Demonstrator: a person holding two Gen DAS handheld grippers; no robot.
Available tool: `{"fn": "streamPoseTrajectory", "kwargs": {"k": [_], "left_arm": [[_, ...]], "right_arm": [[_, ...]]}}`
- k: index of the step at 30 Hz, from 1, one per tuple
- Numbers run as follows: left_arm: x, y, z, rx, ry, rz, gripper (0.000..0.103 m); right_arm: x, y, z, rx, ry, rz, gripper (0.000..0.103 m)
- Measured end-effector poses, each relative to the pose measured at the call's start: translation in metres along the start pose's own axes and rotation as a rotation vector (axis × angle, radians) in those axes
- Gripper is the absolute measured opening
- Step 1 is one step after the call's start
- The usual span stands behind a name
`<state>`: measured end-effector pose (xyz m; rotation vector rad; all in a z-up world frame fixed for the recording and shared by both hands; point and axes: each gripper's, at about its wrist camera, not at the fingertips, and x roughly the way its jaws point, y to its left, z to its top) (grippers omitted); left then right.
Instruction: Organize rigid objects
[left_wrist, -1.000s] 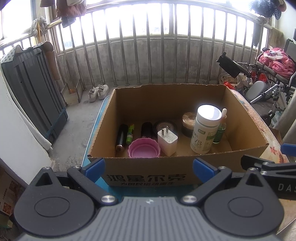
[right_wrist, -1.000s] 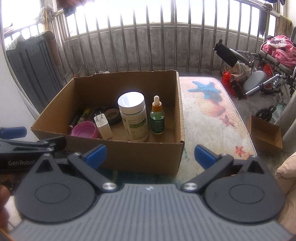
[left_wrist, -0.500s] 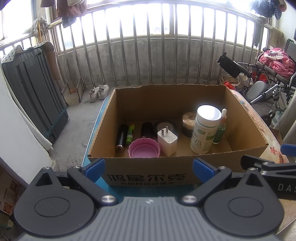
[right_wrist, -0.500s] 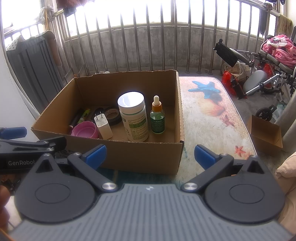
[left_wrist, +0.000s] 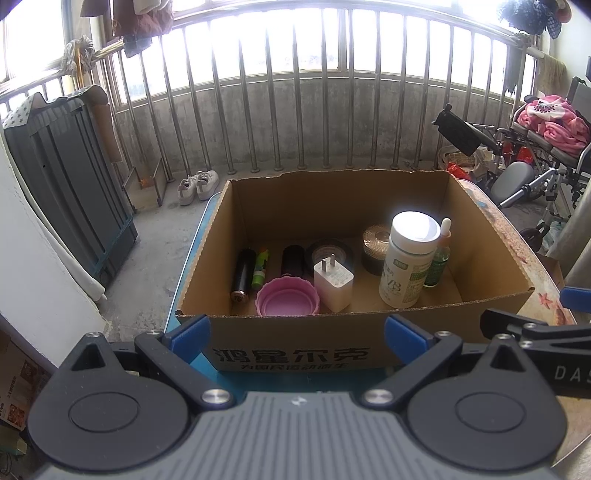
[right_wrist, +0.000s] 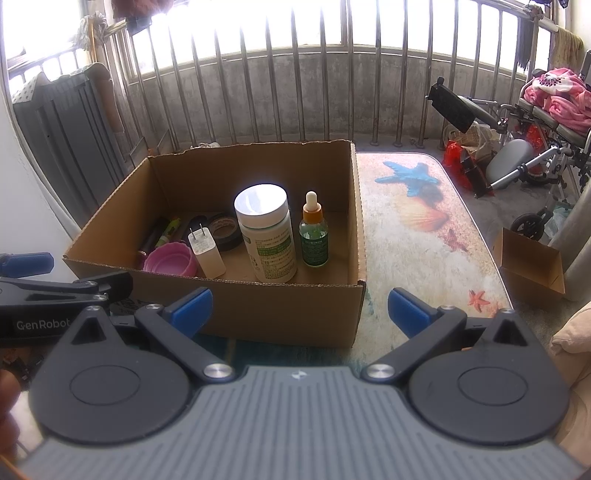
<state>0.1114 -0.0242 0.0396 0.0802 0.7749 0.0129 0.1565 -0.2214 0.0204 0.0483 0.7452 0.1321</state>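
Observation:
An open cardboard box stands on a table with a seashell-print cover. Inside it are a white pill bottle, a green dropper bottle, a white charger plug, a pink lid, rolls of tape, a gold-topped jar, a black cylinder and a green marker. My left gripper is open in front of the box's near wall, holding nothing. My right gripper is likewise open and empty before the near right corner.
A balcony railing runs behind the table. A grey folded cabinet leans at the left, with white shoes on the floor. A wheelchair with pink bedding stands at the right, and a small cardboard box sits on the floor beside the table.

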Motion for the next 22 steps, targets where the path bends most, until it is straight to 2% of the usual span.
{"fn": "streamPoseTrajectory", "kwargs": {"k": [22], "left_arm": [[-0.0009, -0.0015, 0.0, -0.001, 0.0, 0.002, 0.101]], "right_arm": [[-0.0026, 0.0002, 0.0014, 0.002, -0.001, -0.001, 0.102]]}}
